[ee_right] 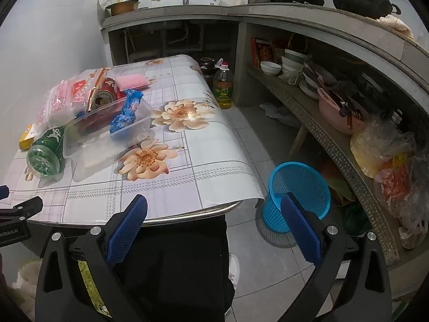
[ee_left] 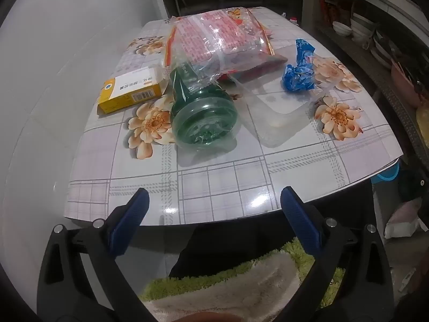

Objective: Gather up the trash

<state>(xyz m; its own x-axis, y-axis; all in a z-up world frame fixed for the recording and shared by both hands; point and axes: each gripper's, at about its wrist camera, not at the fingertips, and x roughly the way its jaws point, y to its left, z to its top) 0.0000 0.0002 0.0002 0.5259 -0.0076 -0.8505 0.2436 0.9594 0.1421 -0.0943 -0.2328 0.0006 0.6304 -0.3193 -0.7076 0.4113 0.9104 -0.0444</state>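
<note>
Trash lies on the flowered table (ee_left: 219, 185): a green plastic bottle (ee_left: 202, 112) on its side, a yellow box (ee_left: 131, 91), a red-printed plastic bag (ee_left: 217, 37), a crumpled blue wrapper (ee_left: 299, 72) and a clear plastic container (ee_left: 273, 112). My left gripper (ee_left: 214, 214) is open and empty at the table's near edge. In the right wrist view the bottle (ee_right: 45, 153), the clear container (ee_right: 107, 131), the wrapper (ee_right: 124, 115) and a red can (ee_right: 107, 92) show. My right gripper (ee_right: 214, 220) is open and empty, off the table's near right corner. A blue mesh basket (ee_right: 299, 196) stands on the floor.
A pink sponge (ee_right: 132, 81) lies at the table's far side. An oil bottle (ee_right: 222, 86) and a dark jar (ee_right: 206, 63) stand on the floor beyond. A shelf (ee_right: 329, 139) with bowls and bags runs along the right. A white wall is on the left.
</note>
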